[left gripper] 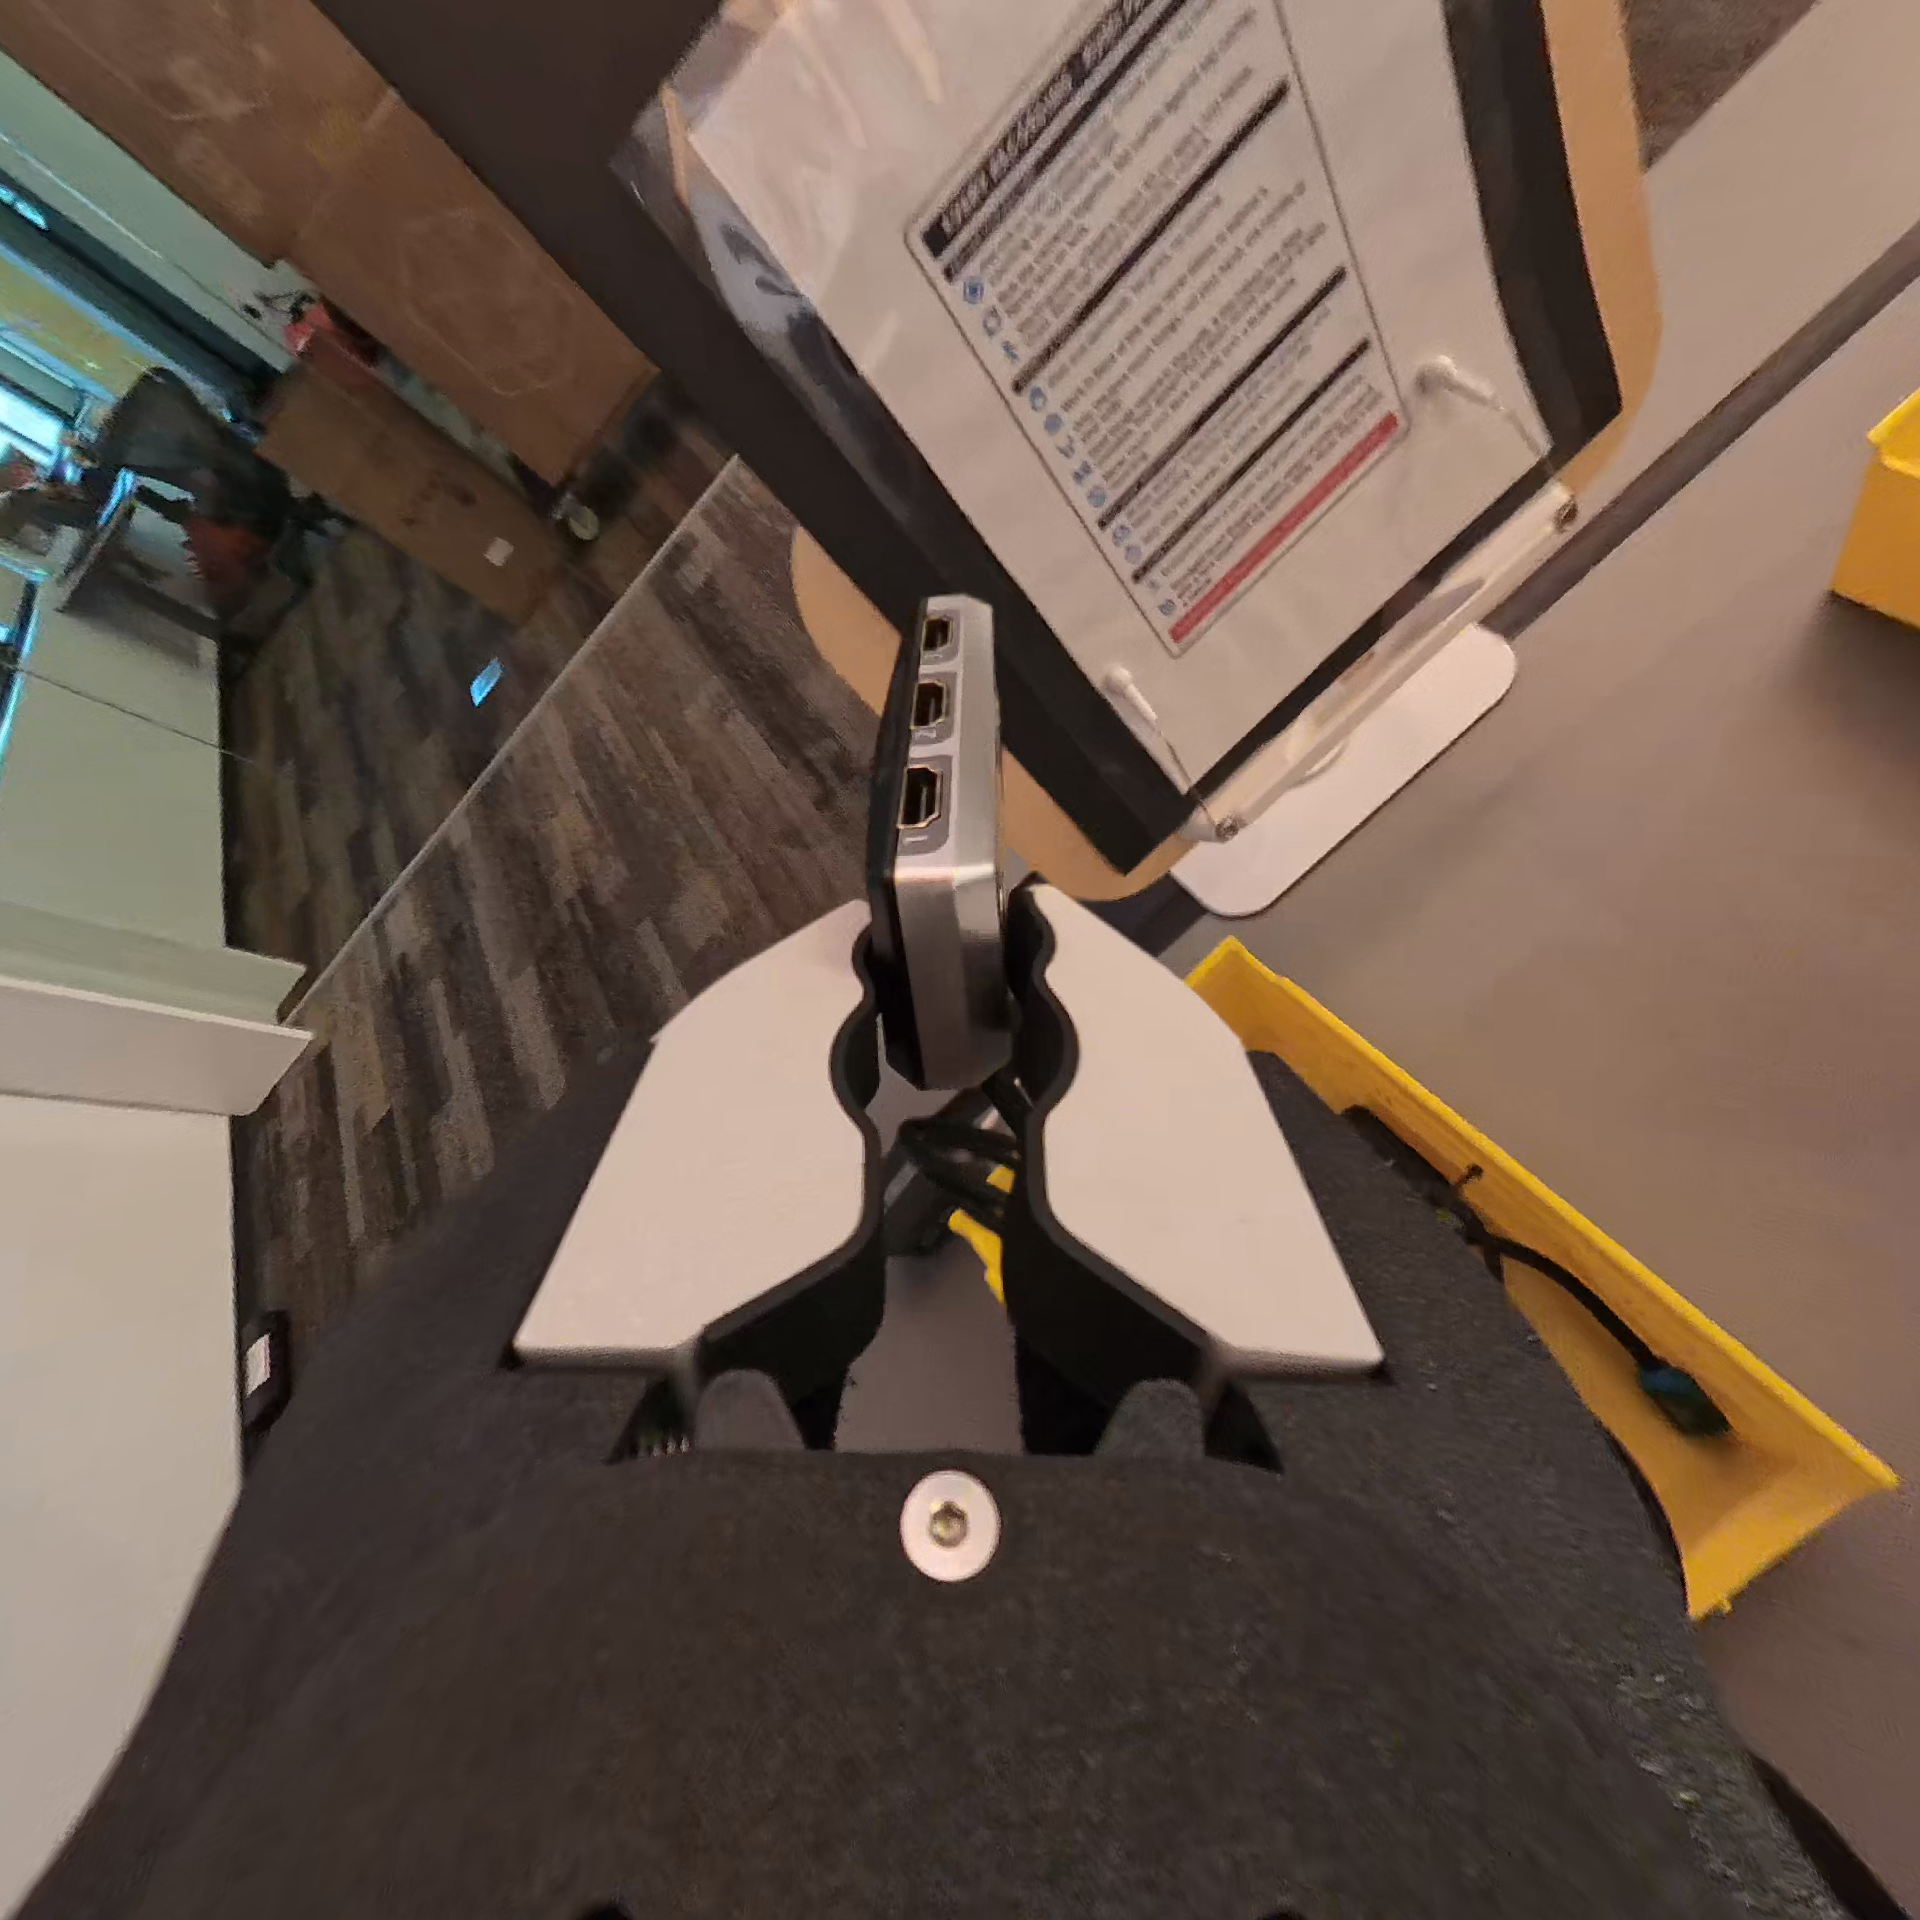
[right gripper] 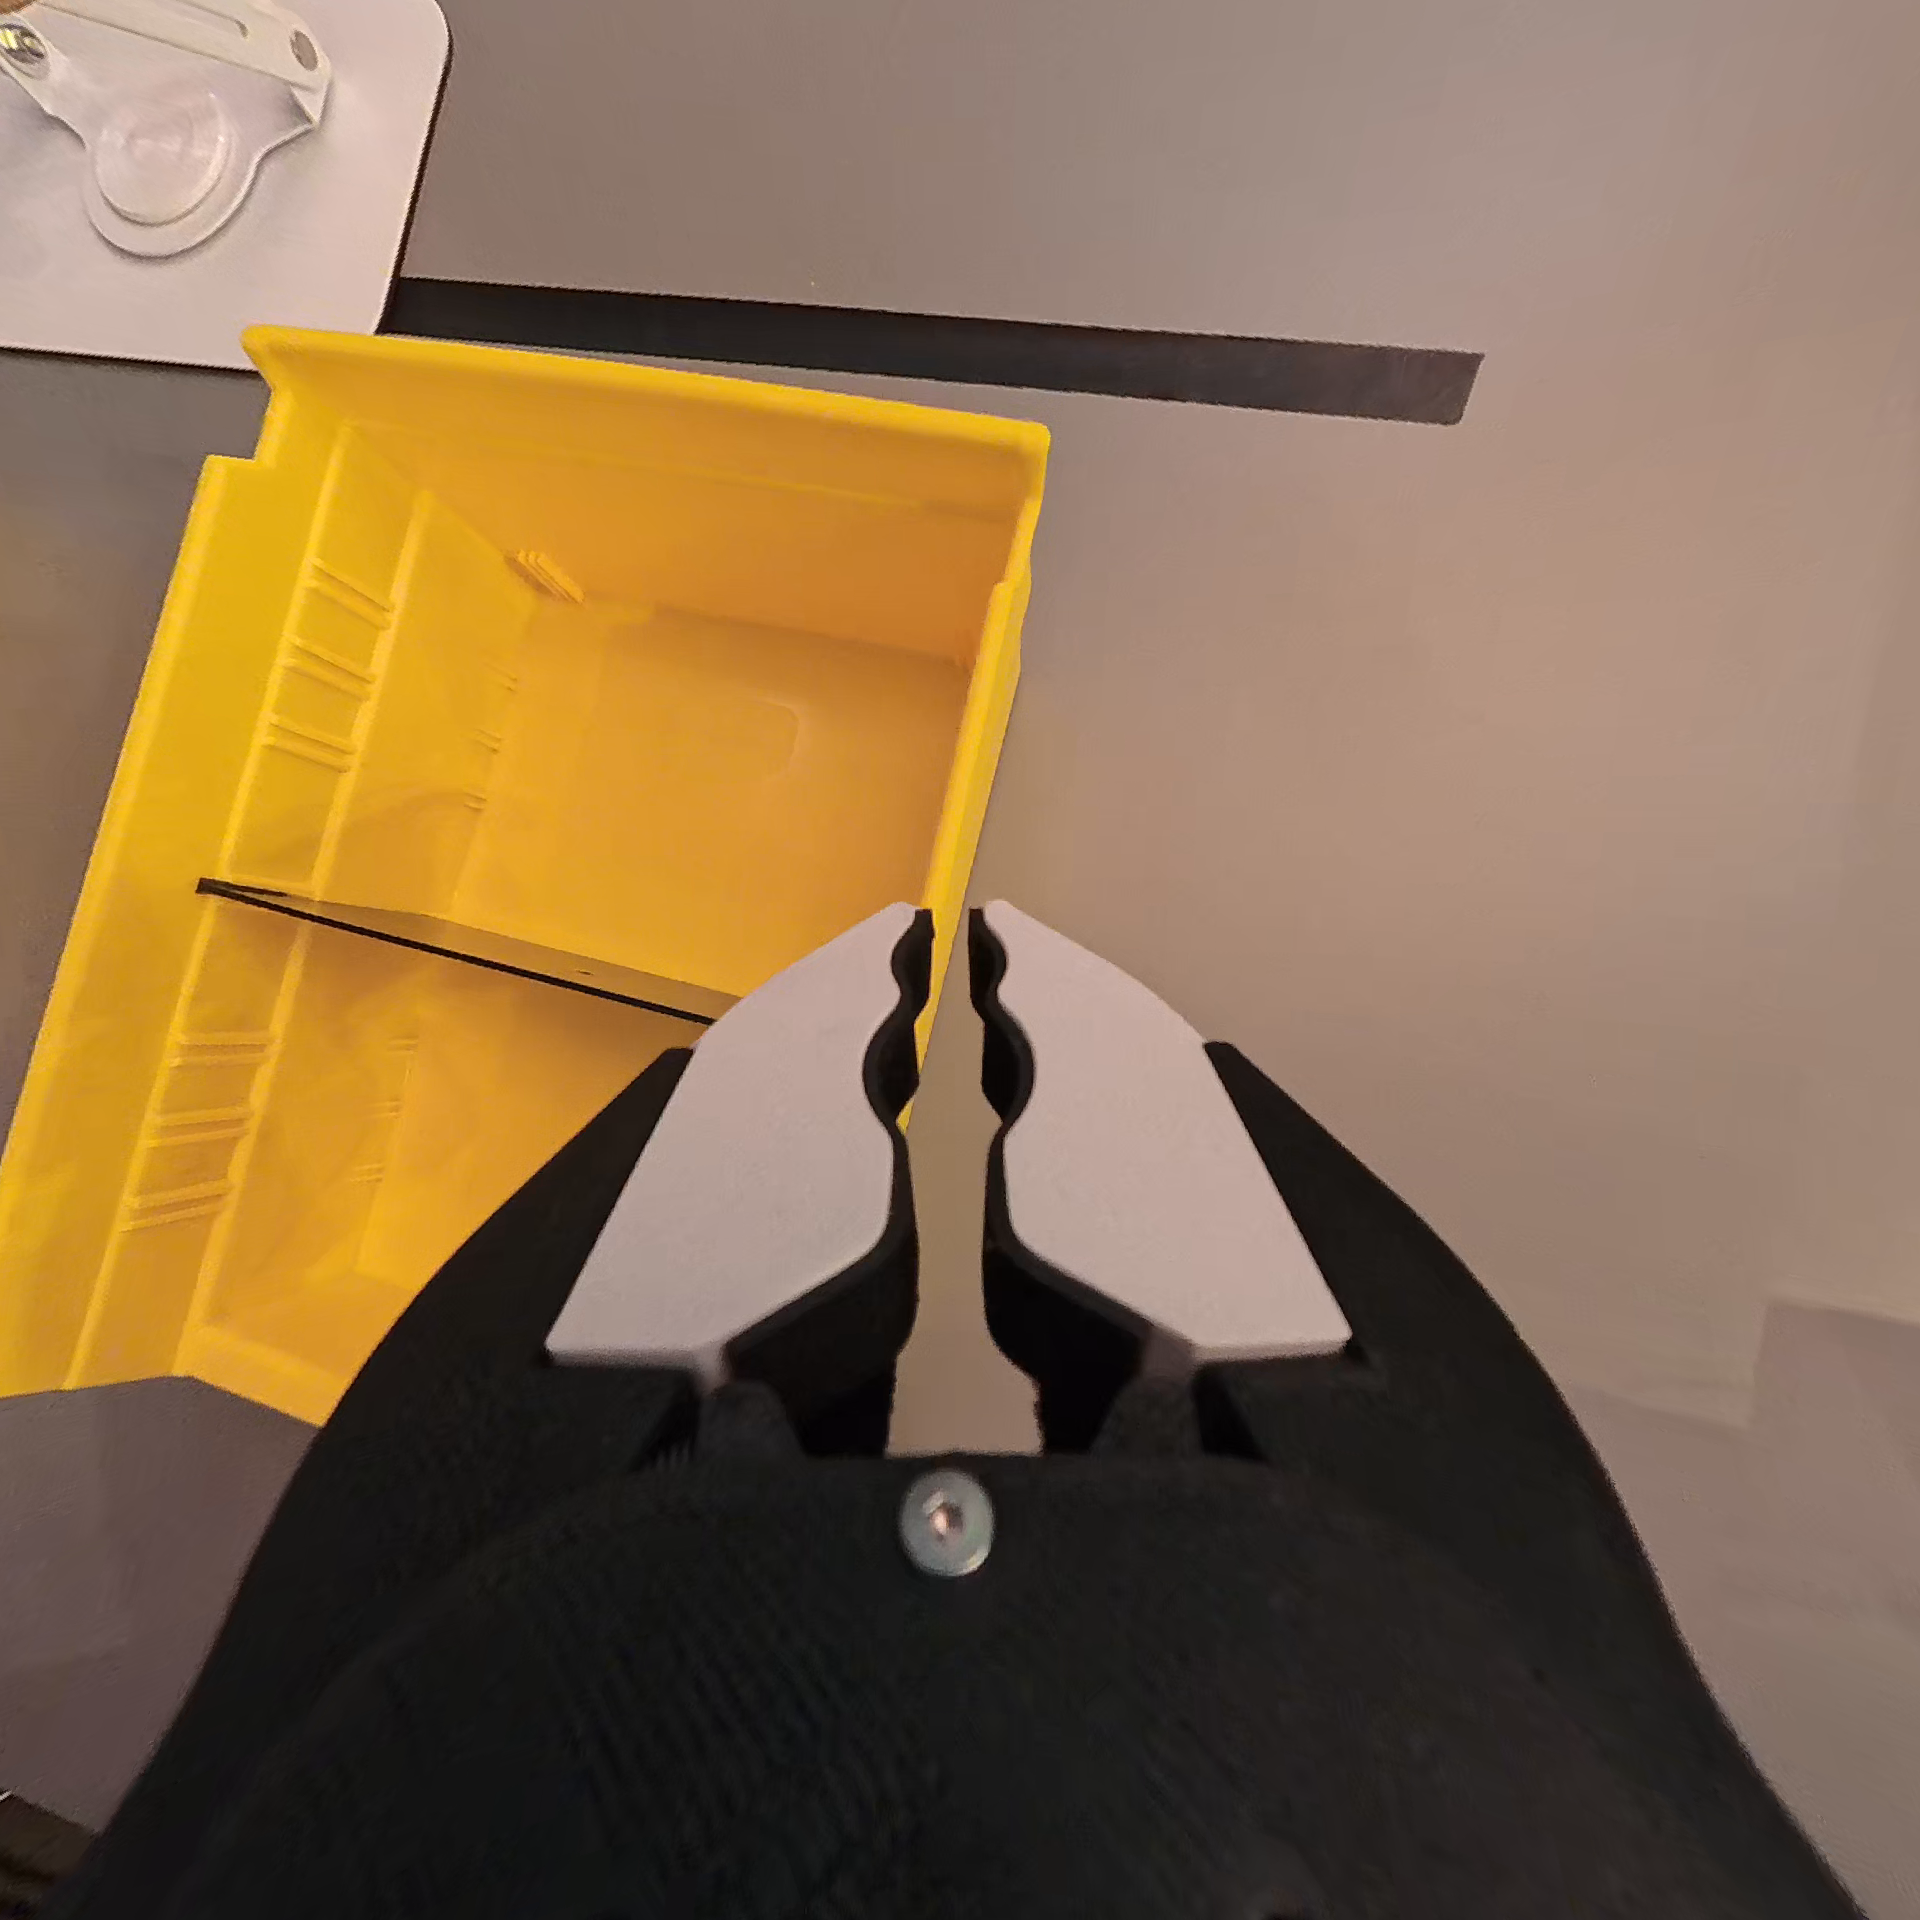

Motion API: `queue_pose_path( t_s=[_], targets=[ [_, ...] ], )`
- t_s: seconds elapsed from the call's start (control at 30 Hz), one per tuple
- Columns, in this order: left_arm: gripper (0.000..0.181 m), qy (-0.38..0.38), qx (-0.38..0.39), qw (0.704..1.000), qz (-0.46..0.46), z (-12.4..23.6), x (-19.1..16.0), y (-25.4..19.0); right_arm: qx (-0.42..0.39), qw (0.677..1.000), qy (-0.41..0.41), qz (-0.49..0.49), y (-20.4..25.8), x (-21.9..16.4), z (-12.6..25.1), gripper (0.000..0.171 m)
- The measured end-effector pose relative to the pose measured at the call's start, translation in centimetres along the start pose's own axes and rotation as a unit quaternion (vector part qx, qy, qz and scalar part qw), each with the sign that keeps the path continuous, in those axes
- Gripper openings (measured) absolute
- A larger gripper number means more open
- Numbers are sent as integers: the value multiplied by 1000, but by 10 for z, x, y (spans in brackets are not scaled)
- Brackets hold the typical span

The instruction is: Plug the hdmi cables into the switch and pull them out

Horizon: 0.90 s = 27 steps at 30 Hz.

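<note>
My left gripper (left gripper: 935, 914) is shut on a grey metal HDMI switch (left gripper: 940, 831) and holds it on edge, up off the table. Three open ports on its side face the camera, and nothing is plugged into them. A black cable (left gripper: 961, 1143) hangs from the switch's lower end between the fingers. A thin black cable with a dark plug (left gripper: 1673, 1392) lies in a yellow bin (left gripper: 1558, 1278) at the lower right. My right gripper (right gripper: 951, 920) is empty, its fingers almost together with a narrow gap, and it hovers over the right wall of an empty yellow bin (right gripper: 644, 416).
A clear acrylic sign holder with a printed sheet (left gripper: 1143, 364) stands behind the switch; its base (right gripper: 208, 156) shows at the top left of the right wrist view. A black divider (right gripper: 468, 940) crosses the bin. A black strip (right gripper: 935, 343) runs across the grey table (right gripper: 1455, 727). Another yellow bin (left gripper: 1881, 520) sits far right. Left tips to right tips: about 65 cm.
</note>
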<state>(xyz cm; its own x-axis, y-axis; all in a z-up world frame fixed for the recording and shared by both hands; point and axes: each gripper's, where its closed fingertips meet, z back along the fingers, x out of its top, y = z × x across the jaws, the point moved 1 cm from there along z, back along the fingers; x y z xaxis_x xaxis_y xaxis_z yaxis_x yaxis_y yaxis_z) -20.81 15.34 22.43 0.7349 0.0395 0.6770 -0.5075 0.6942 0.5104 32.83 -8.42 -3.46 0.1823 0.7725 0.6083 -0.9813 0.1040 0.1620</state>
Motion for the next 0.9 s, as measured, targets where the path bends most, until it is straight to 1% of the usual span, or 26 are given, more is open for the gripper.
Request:
queue_pose_path(
  t_s=[0.03,0.13,0.17,0.33,0.47,0.53,0.6,0.73,0.8,0.9],
  targets=[
    [22,12,3,1000,-7,-3,-5,-2,-1,1000,-2,1,1,1,1,7],
    [22,44,-36,998,-16,-16,-27,-22,0,1000,-11,7,3,4,3,7],
    [22,56,-38,998,-19,-21,-35,-26,-1,1000,-13,9,4,5,4,7],
    [22,104,-23,994,-24,-44,-76,-33,-1,1000,-18,17,7,7,6,7],
    [21,112,-7,994,-12,-56,-94,-30,-8,999,-20,24,8,9,8,7],
    [22,104,14,995,-6,-59,-95,-23,-37,999,-28,13,1,12,11,8],
    [22,89,33,995,1,-61,-92,-17,-106,993,-53,-13,-14,21,22,13],
    [22,59,66,996,6,-63,-78,-3,-204,966,-153,-32,-23,49,58,13],
    [23,51,78,996,14,-66,-71,5,-240,951,-195,-27,-21,59,74,22],
    [23,48,81,995,24,-70,-62,11,-282,932,-226,-19,-15,67,91,32]
  ],
)
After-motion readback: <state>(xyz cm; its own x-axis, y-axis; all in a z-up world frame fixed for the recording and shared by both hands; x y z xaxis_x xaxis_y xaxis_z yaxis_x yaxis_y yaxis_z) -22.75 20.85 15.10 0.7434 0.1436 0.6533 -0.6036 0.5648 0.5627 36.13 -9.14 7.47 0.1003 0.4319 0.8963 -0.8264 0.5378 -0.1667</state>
